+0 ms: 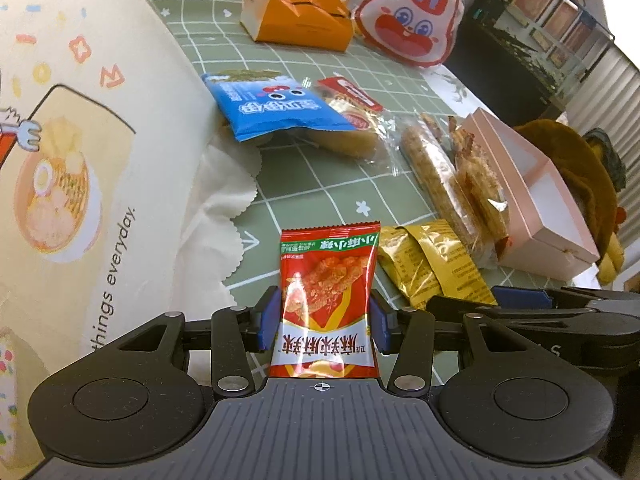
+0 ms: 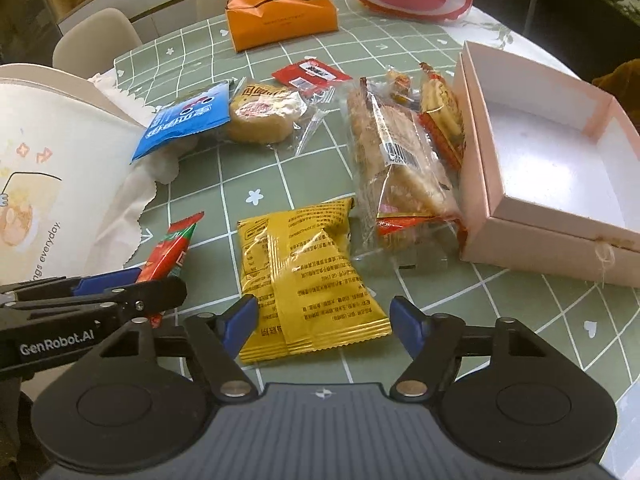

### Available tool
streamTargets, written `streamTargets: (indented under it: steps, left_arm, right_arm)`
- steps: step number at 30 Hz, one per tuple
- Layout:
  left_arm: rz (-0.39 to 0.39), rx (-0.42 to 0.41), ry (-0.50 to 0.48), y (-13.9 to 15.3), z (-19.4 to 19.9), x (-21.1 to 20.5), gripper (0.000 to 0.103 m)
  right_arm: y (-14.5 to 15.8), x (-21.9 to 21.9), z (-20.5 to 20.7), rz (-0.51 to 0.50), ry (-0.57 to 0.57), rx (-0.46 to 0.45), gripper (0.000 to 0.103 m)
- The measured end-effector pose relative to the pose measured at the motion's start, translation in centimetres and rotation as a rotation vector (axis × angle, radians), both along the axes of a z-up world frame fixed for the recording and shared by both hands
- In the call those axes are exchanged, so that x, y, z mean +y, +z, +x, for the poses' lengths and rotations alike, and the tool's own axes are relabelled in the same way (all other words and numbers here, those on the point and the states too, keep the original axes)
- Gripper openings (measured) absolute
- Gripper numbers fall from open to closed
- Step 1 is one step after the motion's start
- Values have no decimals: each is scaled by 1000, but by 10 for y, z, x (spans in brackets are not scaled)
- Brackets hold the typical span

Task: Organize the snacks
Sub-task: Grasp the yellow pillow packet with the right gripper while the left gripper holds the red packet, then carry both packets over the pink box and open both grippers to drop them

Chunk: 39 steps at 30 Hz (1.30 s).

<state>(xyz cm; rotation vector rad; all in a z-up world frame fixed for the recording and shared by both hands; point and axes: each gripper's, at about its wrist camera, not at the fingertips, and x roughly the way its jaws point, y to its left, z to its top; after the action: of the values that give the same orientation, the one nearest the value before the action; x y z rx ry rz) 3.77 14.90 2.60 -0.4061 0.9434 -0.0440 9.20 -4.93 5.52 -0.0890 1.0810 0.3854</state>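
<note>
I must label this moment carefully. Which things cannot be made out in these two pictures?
- Left wrist view: lower end of the red snack packet, hidden behind the camera housing.
- Right wrist view: bottom edge of the yellow foil snack packet, partly hidden by the right tool.
- Both views: far corner of the pink cardboard box, cut off.

dining table in a lit room, seen from two wrist views.
a green tablecloth [image 2: 304, 184] with a white grid and small flower marks covers the table; pale upholstered chairs [image 2: 96, 36] stand at its far side, a dark metal-framed shelf [image 1: 532, 40] stands to the right, and slatted blinds [image 1: 624, 128] admit daylight.
</note>
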Motion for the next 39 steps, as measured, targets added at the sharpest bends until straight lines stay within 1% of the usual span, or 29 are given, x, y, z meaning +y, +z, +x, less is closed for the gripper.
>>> streamTargets:
  steps: [3, 5, 7, 11, 16, 18, 19, 20, 22, 23, 26, 29, 34, 39]
  left_arm:
    - [-26, 0, 2, -1, -1, 4, 51]
    - [-34, 2, 0, -1, -1, 5, 51]
    - [-40, 3, -2, -1, -1, 6, 51]
    - [-39, 5, -3, -1, -1, 6, 51]
    - [-28, 4, -7, -1, 0, 5, 51]
    - [-26, 5, -7, -1, 0, 4, 51]
    - [-19, 5, -7, -1, 0, 3, 51]
    - [-12, 6, -7, 0, 0, 2, 51]
    - [10, 8, -14, 1, 0, -3, 51]
    - [16, 11, -20, 2, 1, -5, 51]
    - [14, 19, -56, 2, 0, -14, 50]
    - [35, 16, -116, 3, -1, -34, 50]
    - [12, -12, -237, 10, -4, -76, 50]
    - [-5, -19, -351, 15, -3, -116, 50]
  right_arm:
    - [0, 4, 0, -20, 18, -22, 80]
    - [1, 9, 0, -40, 35, -48, 84]
    - [1, 12, 1, -54, 49, -66, 85]
    - [-4, 22, 7, -63, 88, -62, 86]
    - [-14, 34, 11, -110, 124, -56, 86]
    - [-15, 34, 10, -107, 120, -54, 84]
    - [-14, 33, 10, -100, 125, -49, 76]
    - [-12, 32, 9, -85, 129, -34, 72]
    - [-10, 25, 6, -65, 106, -4, 71]
    - [-8, 18, 4, -38, 89, 16, 69]
    - [0, -2, -9, 23, 50, 47, 68]
    - [12, -26, -24, 47, 27, 26, 67]
    - [29, -70, -37, 85, -42, 18, 65]
    - [39, -115, -48, 106, -137, 8, 61]
